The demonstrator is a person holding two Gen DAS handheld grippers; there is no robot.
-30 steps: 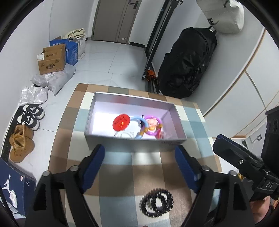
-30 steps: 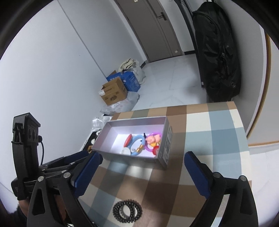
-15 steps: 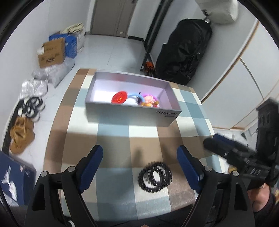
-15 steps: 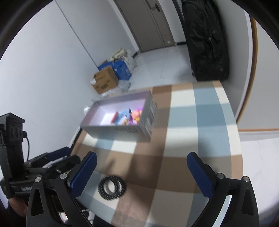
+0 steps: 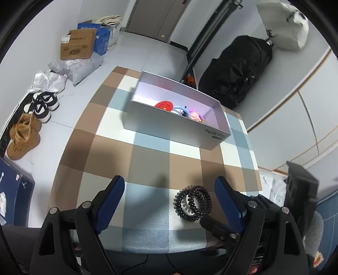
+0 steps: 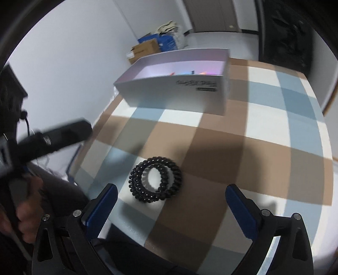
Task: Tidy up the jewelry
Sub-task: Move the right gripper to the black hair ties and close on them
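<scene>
Your right gripper hangs spread wide and empty just short of the black coil bracelets on the checked worktop; your left gripper, equally splayed, holds nothing. Several trinkets already sit in the grey box; by this view, the bracelets alone remain.

a lived-in home, likely an entry area: tiled floor, closed door, sneakers and tan boots lined along the wall, cardboard box beside plastic bags, black luggage bag against the wall, checked cloth on the bench.
</scene>
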